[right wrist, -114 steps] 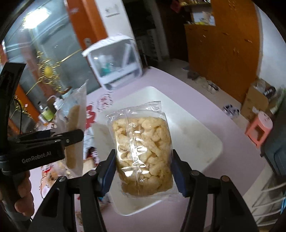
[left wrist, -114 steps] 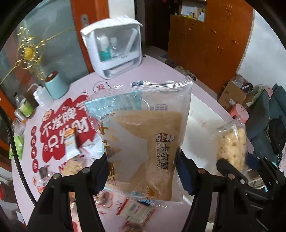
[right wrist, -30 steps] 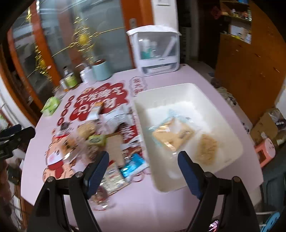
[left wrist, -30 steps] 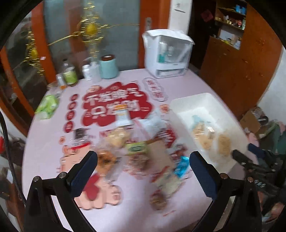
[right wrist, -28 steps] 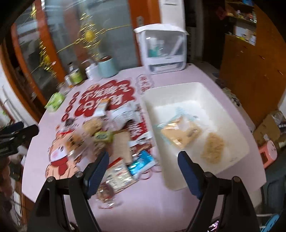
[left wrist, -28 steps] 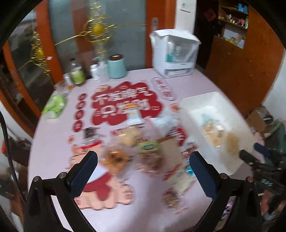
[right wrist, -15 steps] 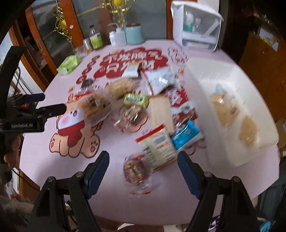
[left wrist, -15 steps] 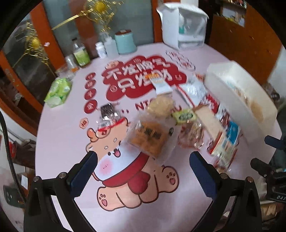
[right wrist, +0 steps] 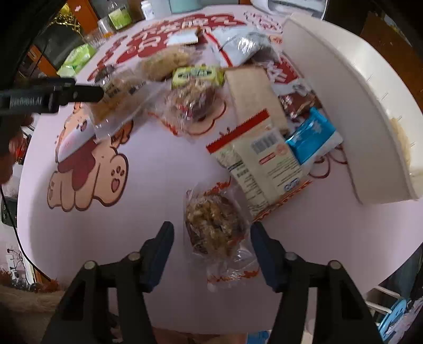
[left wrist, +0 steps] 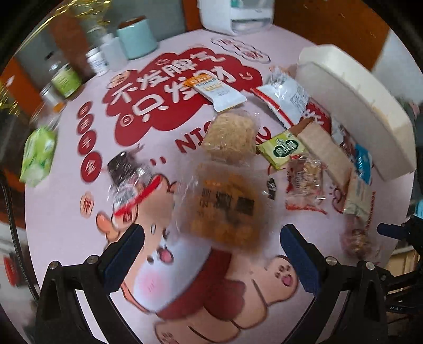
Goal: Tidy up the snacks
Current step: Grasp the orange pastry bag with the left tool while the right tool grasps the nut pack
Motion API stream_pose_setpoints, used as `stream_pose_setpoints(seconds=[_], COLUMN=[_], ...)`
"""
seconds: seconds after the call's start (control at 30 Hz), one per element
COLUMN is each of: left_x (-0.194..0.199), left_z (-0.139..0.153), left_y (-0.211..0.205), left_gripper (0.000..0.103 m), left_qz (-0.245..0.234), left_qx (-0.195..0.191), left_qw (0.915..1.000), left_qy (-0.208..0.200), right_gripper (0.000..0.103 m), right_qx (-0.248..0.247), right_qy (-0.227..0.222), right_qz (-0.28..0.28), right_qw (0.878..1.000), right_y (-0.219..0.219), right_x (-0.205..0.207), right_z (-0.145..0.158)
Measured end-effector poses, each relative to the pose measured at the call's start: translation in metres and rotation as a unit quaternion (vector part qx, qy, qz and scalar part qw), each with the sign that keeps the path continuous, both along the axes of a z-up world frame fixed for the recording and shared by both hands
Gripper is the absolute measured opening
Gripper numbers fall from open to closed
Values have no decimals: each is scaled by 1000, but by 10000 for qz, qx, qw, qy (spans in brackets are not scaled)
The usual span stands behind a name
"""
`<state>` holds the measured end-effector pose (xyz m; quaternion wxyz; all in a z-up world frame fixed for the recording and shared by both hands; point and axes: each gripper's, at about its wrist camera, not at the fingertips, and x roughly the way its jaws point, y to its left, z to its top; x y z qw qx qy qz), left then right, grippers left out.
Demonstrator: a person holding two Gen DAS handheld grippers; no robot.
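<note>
The right gripper [right wrist: 211, 251] is pointed down over a clear-wrapped nut cake [right wrist: 215, 225] on the pink table [right wrist: 158, 172]; its jaws, just closed partway, flank it without pressing. The left gripper [left wrist: 211, 254] is spread wide and empty over an orange snack pack [left wrist: 224, 209]. The white bin [right wrist: 351, 87] sits right of the snacks.

A home dining room is suggested: a round table [left wrist: 66, 164] laid with a pink cartoon cover, wooden cabinets [left wrist: 330, 23] seen at one o'clock, and bottles [left wrist: 63, 76] and a countertop appliance [left wrist: 235, 16] kept at twelve o'clock.
</note>
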<state>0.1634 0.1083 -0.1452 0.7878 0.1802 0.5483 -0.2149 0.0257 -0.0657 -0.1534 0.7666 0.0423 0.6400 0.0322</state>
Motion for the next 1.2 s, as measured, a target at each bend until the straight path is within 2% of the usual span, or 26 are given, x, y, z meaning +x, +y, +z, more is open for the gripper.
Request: stream_pose_setpoints(seconds=[0.17, 0.27, 0.43, 0.73, 0.8, 0.87, 1.0, 1.1, 1.2], left_x=[23, 28, 30, 35, 35, 37, 22, 16, 10], left_z=[-24, -38, -59, -65, -69, -76, -68, -61, -53], left_y=[-14, -19, -26, -35, -35, -35, -42, -42, -39], left_gripper=[102, 102, 103, 103, 102, 96, 82, 76, 74], left_qz=[-424, -506, -539, -399, -329, -215, -349, -331, -229], left_qx=[94, 207, 173, 101, 39, -53, 54, 86, 65], left_qw=[9982, 9965, 9937, 9948, 9940, 9925, 9958, 9967, 9968], left_qy=[404, 631, 971, 930, 1039, 1206, 845, 735, 758], right_gripper=[57, 56, 54, 51, 50, 50, 50, 50, 50], right_qx=[-106, -139, -261, -488, -489, -471, -447, -415, -443], right_qy=[116, 162, 160, 69, 78, 87, -8, -170, -304], right_qz=[-43, -61, -22, 69, 71, 44, -25, -68, -66], right_qw=[9999, 9998, 9995, 9988, 9987, 9988, 9990, 9990, 9985], right_y=[1, 1, 5, 19, 22, 27, 22, 22, 23], right_x=[2, 2, 5, 5, 1, -3, -16, -20, -24], right_z=[-9, -11, -13, -14, -13, -12, -4, 7, 19])
